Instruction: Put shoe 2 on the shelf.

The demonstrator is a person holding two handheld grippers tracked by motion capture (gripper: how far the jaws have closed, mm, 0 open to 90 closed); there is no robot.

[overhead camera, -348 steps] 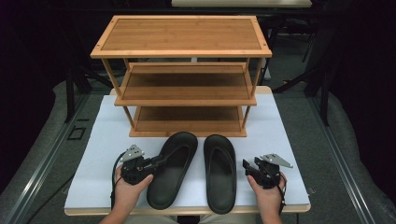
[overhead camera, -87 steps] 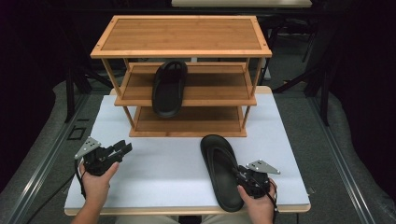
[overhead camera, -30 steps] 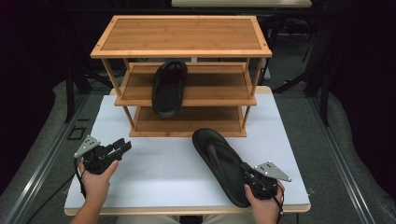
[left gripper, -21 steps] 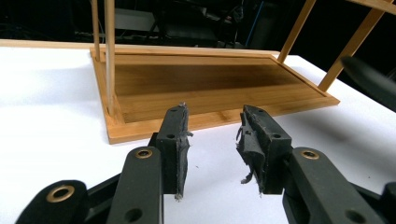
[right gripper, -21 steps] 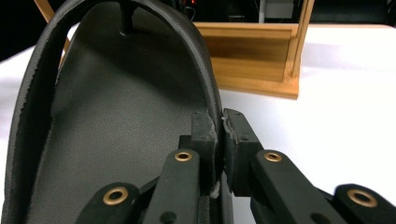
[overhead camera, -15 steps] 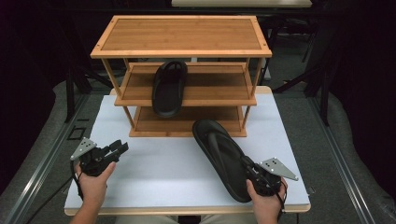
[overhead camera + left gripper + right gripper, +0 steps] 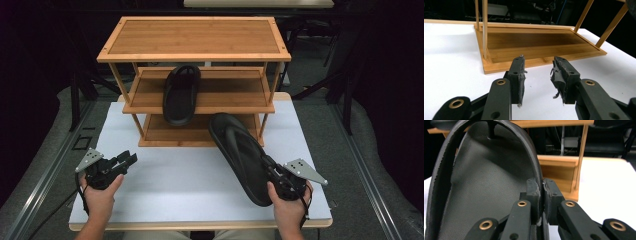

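The black sandal (image 7: 243,155) we carry sits pinched by its heel-side rim in our right gripper (image 7: 278,176), toe pointing up and away toward the bamboo shoe rack (image 7: 194,37), its front end now in front of the rack's lower right post. We judge it light, rubbery and somewhat floppy: held at one edge, the long sole may sag or swing, so a grip on the thick rim near the heel, as the right gripper view shows (image 7: 540,192), seems the sound choice, and the textured footbed should not slip. The jaws are closed tight on that rim. Its mate (image 7: 181,93) lies on the middle shelf, heel overhanging the front edge. Our left gripper (image 7: 126,161) rests near the table's (image 7: 170,200) left side, jaws partly apart with nothing between them. Compared with a second ago, the sandal has lifted off the table and tilted closer to the rack; the left hand has not shifted.
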